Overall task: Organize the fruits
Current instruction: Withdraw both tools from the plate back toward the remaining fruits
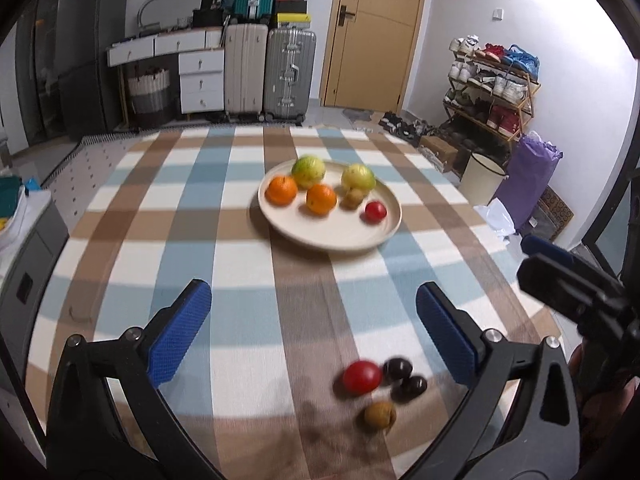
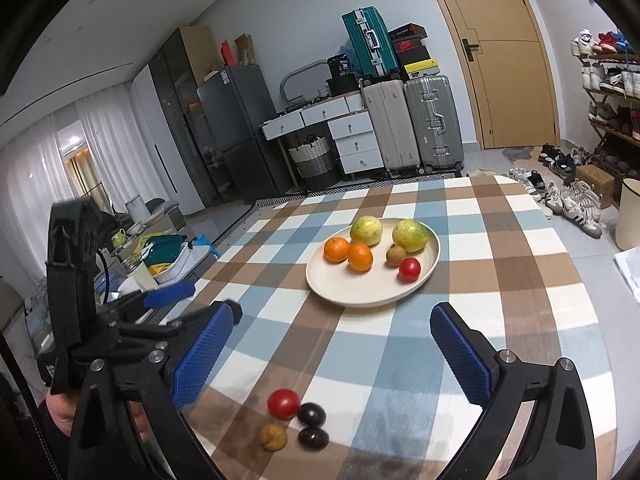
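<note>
A cream plate [image 1: 340, 236] [image 2: 360, 294] on the checked tablecloth holds two oranges [image 1: 282, 190] [image 2: 336, 249], two yellow-green fruits [image 1: 308, 170] [image 2: 409, 235], a small brown fruit [image 1: 353, 198] [image 2: 395, 255] and a red tomato [image 1: 375, 211] [image 2: 409, 269]. Near the front edge lie a loose red tomato [image 1: 361, 377] [image 2: 283, 403], two dark plums [image 1: 398, 369] [image 2: 311, 414] and a brown fruit [image 1: 379, 415] [image 2: 273, 436]. My left gripper [image 1: 314, 328] is open and empty above the cloth, the loose fruits just in front of it. My right gripper [image 2: 332, 352] is open and empty above them.
The right gripper's body shows at the right edge of the left wrist view [image 1: 580, 292]; the left gripper's body shows at the left of the right wrist view [image 2: 120, 312]. Beyond the table stand suitcases [image 1: 288, 76], drawers, a door, a shoe rack [image 1: 492, 88] and a bin [image 1: 482, 178].
</note>
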{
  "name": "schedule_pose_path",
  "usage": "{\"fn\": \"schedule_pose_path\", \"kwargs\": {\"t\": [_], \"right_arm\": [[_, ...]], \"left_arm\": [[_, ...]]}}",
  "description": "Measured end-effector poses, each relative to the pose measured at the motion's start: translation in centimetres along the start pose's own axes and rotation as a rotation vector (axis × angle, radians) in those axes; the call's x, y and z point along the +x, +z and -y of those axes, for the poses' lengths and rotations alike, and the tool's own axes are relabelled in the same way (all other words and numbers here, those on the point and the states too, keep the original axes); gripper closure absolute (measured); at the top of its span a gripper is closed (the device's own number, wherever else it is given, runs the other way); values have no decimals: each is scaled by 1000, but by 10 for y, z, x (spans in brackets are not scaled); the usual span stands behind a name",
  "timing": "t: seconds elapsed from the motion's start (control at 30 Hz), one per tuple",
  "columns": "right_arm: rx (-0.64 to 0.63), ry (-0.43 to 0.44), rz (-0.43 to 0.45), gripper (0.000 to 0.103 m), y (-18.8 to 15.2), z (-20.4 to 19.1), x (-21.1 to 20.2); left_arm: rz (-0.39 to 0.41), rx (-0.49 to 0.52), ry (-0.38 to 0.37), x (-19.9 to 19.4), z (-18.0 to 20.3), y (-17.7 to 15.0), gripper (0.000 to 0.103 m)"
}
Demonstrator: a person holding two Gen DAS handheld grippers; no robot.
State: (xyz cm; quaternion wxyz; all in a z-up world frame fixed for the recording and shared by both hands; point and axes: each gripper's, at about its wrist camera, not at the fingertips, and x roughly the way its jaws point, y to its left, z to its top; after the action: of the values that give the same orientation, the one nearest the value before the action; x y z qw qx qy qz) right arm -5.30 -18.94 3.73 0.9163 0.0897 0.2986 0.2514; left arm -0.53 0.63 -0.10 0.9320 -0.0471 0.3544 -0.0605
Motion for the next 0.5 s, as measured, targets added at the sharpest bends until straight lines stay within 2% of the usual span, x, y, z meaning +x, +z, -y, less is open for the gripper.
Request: {"fn": "schedule_pose_path", "kwargs": {"t": [0.5], "right_arm": [[23, -12, -48, 1, -32, -2, -13]], "left_arm": [[-132, -7, -32, 13, 4, -61, 1]]}}
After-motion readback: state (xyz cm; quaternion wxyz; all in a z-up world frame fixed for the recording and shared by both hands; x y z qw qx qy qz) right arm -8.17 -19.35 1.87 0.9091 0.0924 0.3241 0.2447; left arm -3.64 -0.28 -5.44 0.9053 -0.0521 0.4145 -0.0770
